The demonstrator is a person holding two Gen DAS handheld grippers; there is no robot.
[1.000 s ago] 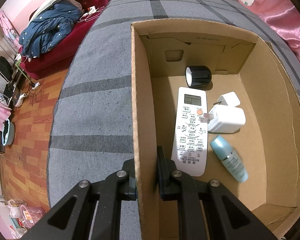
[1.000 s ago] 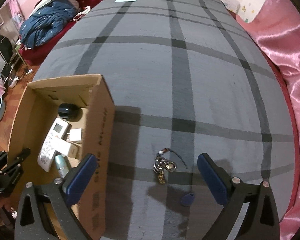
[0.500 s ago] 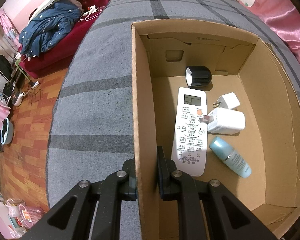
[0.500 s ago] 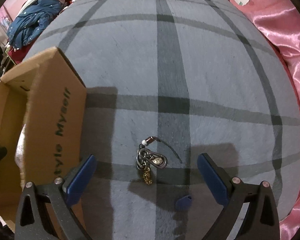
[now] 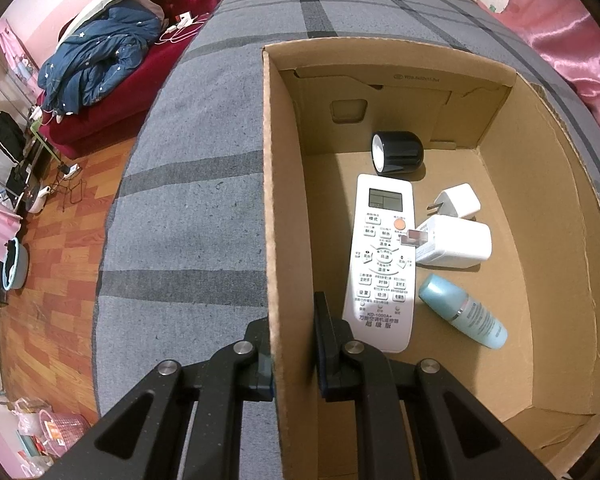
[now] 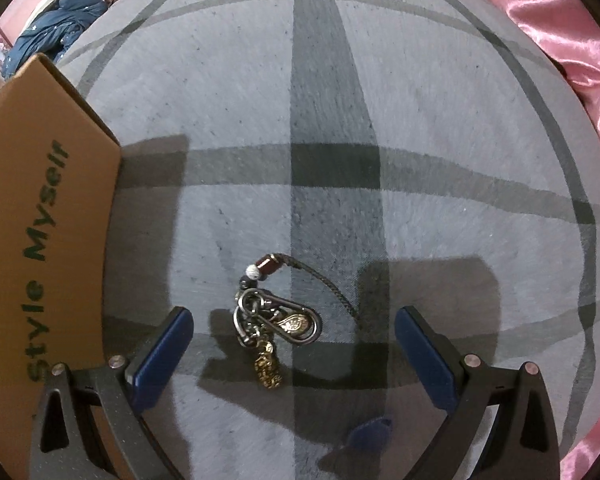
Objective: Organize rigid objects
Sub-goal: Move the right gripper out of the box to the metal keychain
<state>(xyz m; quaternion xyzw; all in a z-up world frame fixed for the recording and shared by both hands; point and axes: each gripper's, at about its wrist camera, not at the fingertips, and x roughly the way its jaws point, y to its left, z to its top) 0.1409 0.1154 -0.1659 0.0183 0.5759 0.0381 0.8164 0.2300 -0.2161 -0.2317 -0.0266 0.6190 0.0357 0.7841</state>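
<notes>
My left gripper [image 5: 292, 344] is shut on the left wall of a cardboard box [image 5: 278, 200]. Inside lie a white remote [image 5: 382, 260], a black cylinder [image 5: 398, 152], two white chargers [image 5: 456, 240] and a teal bottle [image 5: 462, 312]. My right gripper [image 6: 294, 344] is open and low over the grey striped bedspread [image 6: 420, 120]. A metal keychain [image 6: 276, 320] with a carabiner, beads and a gold charm lies between its fingers. A blue tag [image 6: 370, 430] of the keychain lies just below.
The box's outer wall, printed "Style Myself" [image 6: 44, 240], stands just left of my right gripper. A red sofa [image 5: 112, 92] with a blue jacket and a wooden floor [image 5: 48, 260] lie left of the bed. Pink satin fabric [image 6: 572, 32] borders the bed's right side.
My right gripper has moved forward and down over the keychain, which now lies between the open fingers. The left gripper and the box have stayed in place.
</notes>
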